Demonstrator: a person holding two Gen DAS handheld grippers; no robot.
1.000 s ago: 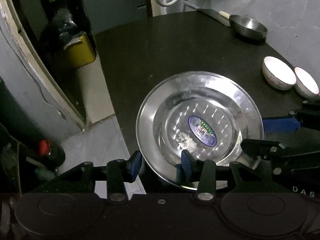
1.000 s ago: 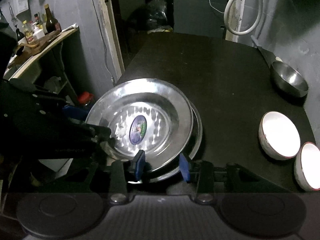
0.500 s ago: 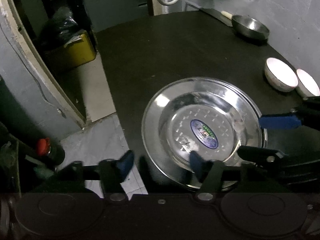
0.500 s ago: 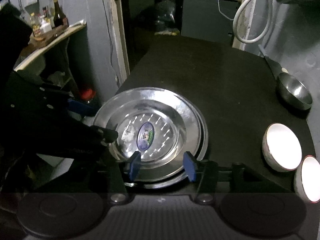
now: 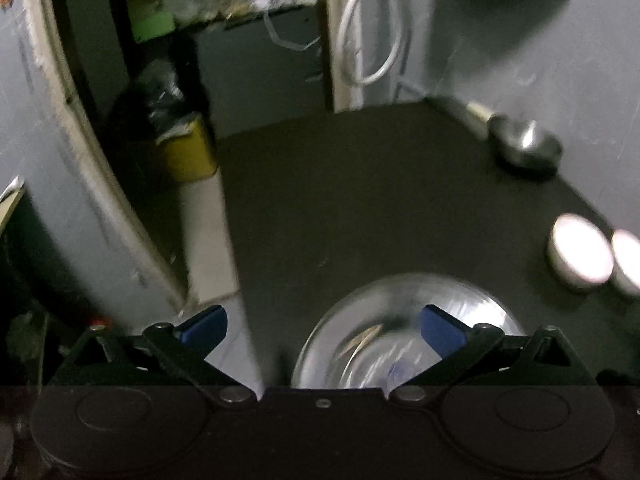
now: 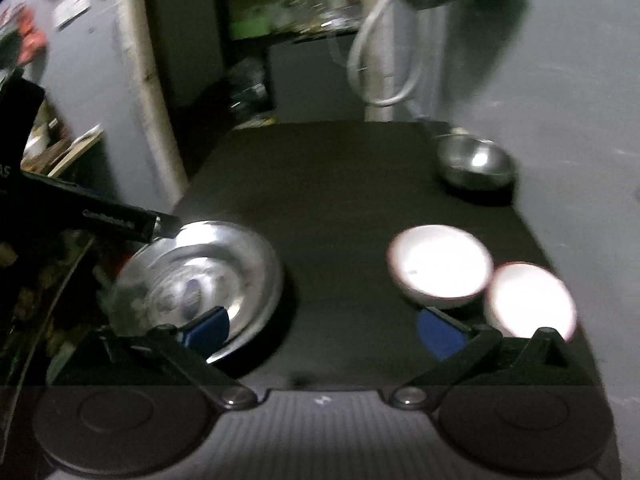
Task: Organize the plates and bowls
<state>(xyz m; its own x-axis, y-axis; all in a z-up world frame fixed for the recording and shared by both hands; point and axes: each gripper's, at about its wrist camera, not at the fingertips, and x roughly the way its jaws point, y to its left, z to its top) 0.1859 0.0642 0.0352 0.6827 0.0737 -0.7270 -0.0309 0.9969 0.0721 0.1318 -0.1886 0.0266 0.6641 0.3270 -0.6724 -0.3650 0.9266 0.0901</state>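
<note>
Both views are blurred. In the right wrist view, from left to right: the left gripper (image 6: 160, 228) reaches in from the left edge as a dark arm, its tip over the far left rim of the steel plates (image 6: 200, 284). The plates lie stacked on the dark worktop (image 6: 332, 184), near its left front edge. The right gripper (image 6: 324, 328) has just been opening; its blue pads (image 6: 208, 326) stand spread wide with nothing between them but bare worktop, the left pad in front of the plates' near rim. To the right sit two white bowls (image 6: 440, 264), side by side and touching or nearly so. Farther back, near the grey wall, sits a steel bowl (image 6: 474, 162).

In the left wrist view, the left gripper (image 5: 322, 324) has also just been opening and is spread wide, holding nothing. The steel plates (image 5: 404, 320) lie below its right pad.
</note>
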